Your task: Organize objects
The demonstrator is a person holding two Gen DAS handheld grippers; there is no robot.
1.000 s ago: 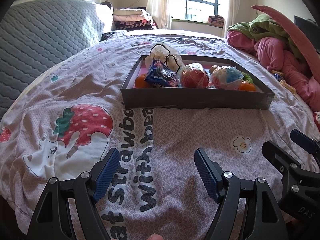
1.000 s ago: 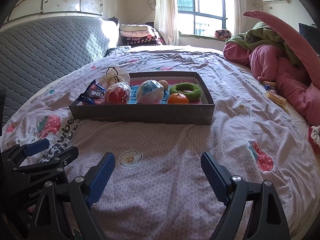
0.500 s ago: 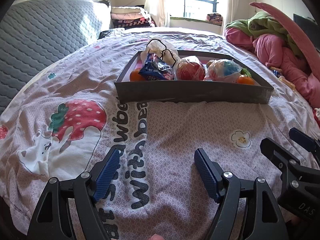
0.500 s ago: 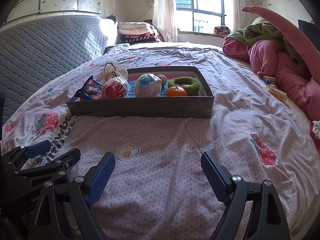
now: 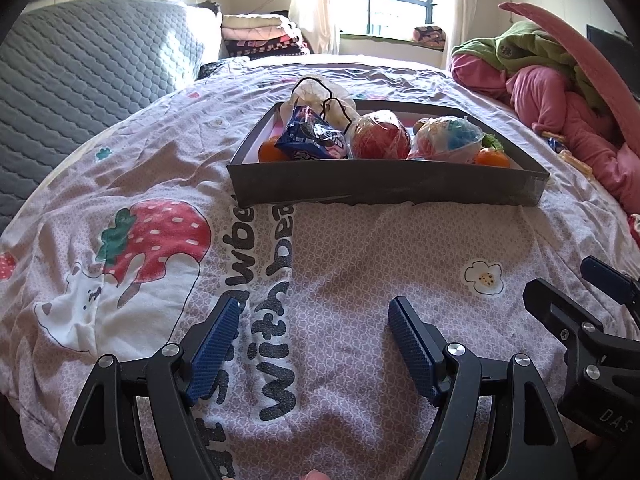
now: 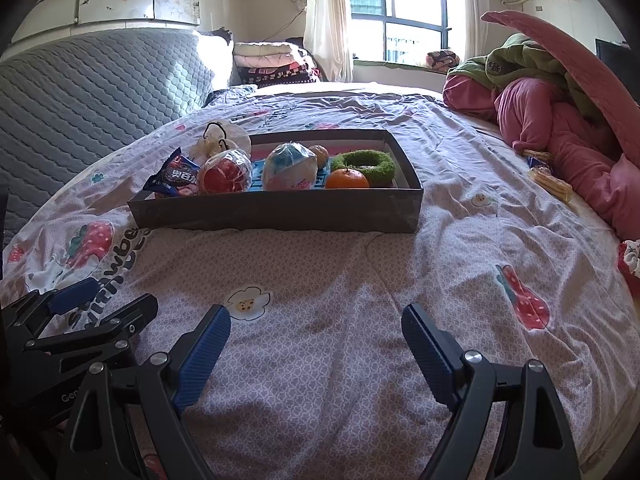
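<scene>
Grey cardboard, thin-walled and open-topped: that's the tray (image 6: 276, 210) sitting on the bedspread (image 6: 320, 280) well ahead of me, and everything I have to sort is piled inside it. My left claw (image 5: 314, 344) is spread wide with nothing between its blue pads, hovering over the printed lettering; my right claw (image 6: 316, 350) is just as wide and just as empty, over the little flower print. At the left end, the blue snack packet (image 6: 174, 178) leans up over the tray wall, and it looks light, crinkly and slick, so I'd pinch it by a sealed edge rather than the puffy middle. Next to it the red ball in clear wrap (image 6: 226, 172) and the blue-and-white wrapped ball (image 6: 288, 166) look round and slippery under that film; I reckon a grip across the widest part, or on the gathered plastic, holds best. The orange mandarin (image 6: 346, 179) at the near right looks firm but bruisable, so a gentle squeeze. The green fuzzy ring (image 6: 366, 164) behind it seems soft and easy, and one finger through the hole would do it. The pale bag with black cord (image 5: 316, 94) at the far left corner looks floppy; I'd go for the cord. The mattress is soft, so pressing down on the tray could tip it.
</scene>
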